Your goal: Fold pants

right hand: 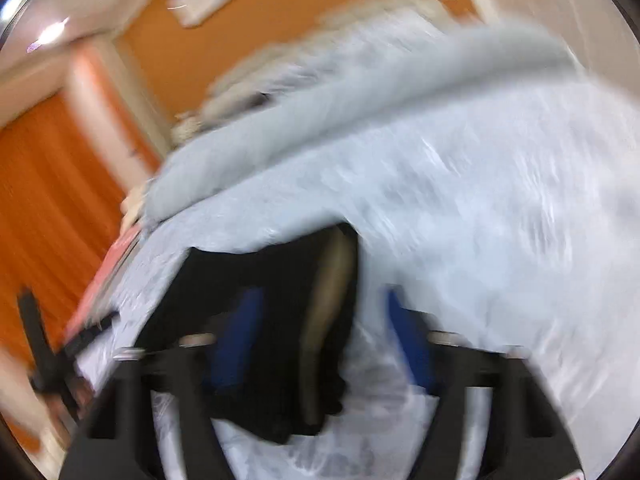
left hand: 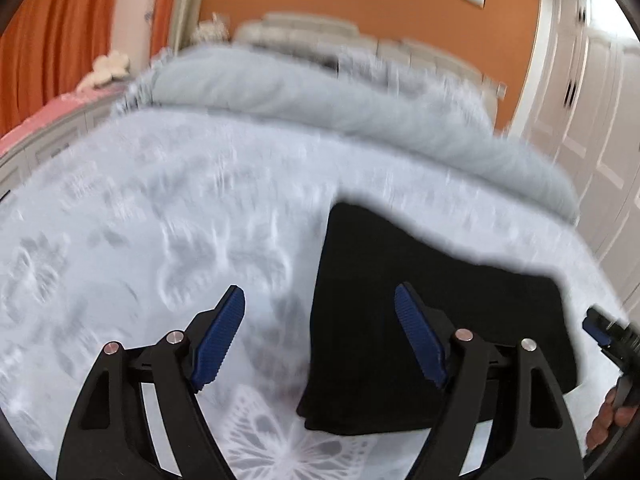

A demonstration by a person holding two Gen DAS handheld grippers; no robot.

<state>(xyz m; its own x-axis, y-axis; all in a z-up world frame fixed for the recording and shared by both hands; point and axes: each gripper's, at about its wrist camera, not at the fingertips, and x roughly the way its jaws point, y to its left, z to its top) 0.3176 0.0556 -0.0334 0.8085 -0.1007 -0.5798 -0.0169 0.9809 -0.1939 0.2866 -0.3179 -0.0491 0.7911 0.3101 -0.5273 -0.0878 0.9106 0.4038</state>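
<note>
Black pants [left hand: 420,280] lie folded on a pale patterned bedspread [left hand: 160,220]. My left gripper [left hand: 319,291] hovers low over their left edge, open wide. One blue pad [left hand: 222,336] is over the bedspread and the other over the black cloth; nothing is pinched. At the far right edge of this view my right gripper [left hand: 600,332] sits by the pants' right side, with a hand below it. The right wrist view is blurred. There my right gripper [right hand: 322,300] shows its blue pads apart, with the pants [right hand: 260,268] and a tan inner strip [right hand: 332,300] lying between them.
A rolled grey duvet [left hand: 320,92] and pillows [left hand: 312,28] lie across the far side of the bed. White wardrobe doors [left hand: 592,100] stand at the right. An orange curtain [left hand: 52,40] and a pink surface [left hand: 40,120] are at the left.
</note>
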